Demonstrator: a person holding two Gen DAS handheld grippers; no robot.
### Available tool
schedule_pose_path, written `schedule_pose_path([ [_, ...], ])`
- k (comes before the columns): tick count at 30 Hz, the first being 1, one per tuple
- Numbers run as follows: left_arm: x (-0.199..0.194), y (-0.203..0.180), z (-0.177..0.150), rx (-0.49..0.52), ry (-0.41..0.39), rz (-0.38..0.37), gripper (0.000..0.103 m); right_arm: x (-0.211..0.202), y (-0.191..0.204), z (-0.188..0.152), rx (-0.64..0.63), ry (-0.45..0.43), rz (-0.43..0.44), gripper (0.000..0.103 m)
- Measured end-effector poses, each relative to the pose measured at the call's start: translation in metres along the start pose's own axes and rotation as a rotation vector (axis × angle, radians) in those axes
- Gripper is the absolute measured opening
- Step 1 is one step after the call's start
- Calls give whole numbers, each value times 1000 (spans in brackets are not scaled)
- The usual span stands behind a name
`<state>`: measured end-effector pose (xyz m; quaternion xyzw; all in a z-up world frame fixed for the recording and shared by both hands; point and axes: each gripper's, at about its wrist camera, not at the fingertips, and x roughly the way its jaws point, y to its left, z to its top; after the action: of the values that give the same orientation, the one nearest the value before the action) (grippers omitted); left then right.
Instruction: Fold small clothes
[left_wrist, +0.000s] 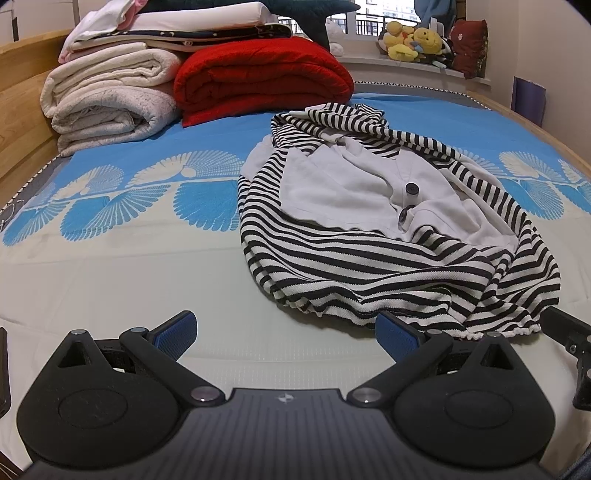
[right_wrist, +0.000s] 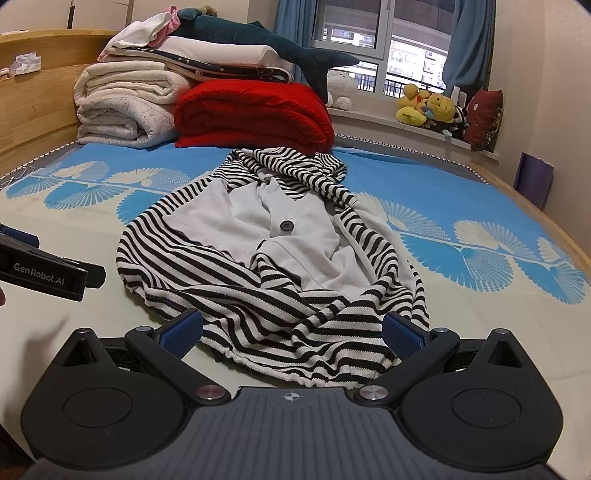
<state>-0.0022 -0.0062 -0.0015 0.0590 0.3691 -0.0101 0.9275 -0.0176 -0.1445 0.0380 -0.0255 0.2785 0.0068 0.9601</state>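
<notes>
A crumpled black-and-white striped garment with a white buttoned front panel lies on the bed; it also shows in the right wrist view. My left gripper is open and empty, just short of the garment's near hem, left of it. My right gripper is open, its jaws standing either side of the near hem, which lies between them; it holds nothing. The left gripper's body shows at the left edge of the right wrist view; part of the right gripper shows at the right edge of the left wrist view.
The bed sheet is pale with blue fan patterns. Folded white blankets and a red quilt are stacked at the head of the bed. Plush toys sit on the windowsill. A wooden bed frame runs along the right.
</notes>
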Motion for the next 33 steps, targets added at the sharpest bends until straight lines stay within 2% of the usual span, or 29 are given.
schedule_pose_path([
  [29, 4, -1, 0, -2, 18, -1, 103, 2, 0, -1, -4, 6, -5, 102],
  [33, 14, 7, 7, -5, 22, 22, 103, 5, -4, 2, 8, 2, -20, 102],
])
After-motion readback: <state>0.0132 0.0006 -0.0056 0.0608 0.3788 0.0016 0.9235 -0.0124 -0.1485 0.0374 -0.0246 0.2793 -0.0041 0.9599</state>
